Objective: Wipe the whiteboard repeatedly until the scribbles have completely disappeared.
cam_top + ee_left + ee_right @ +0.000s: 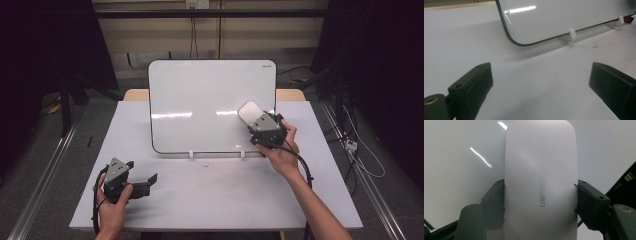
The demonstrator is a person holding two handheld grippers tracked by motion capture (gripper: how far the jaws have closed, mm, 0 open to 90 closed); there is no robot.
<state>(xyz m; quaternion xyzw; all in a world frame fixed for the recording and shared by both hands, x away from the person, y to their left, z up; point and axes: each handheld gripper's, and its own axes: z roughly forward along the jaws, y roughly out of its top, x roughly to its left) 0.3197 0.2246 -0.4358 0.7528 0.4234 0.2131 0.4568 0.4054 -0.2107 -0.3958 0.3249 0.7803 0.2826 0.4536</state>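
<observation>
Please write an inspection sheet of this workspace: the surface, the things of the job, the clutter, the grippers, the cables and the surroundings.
Surface: white rectangular table, a few small dark specks near the board.
Job's things: white glossy whiteboard upright on small white plastic feet; white oblong plastic eraser against the board's lower right.
Clutter: nothing seen.
Grippers: right gripper shut on the eraser; left gripper open over the table, holding nothing.
Cables: black cable along the right forearm; loose cables on the floor, right.
Surroundings: grey floor, beige wall.
</observation>
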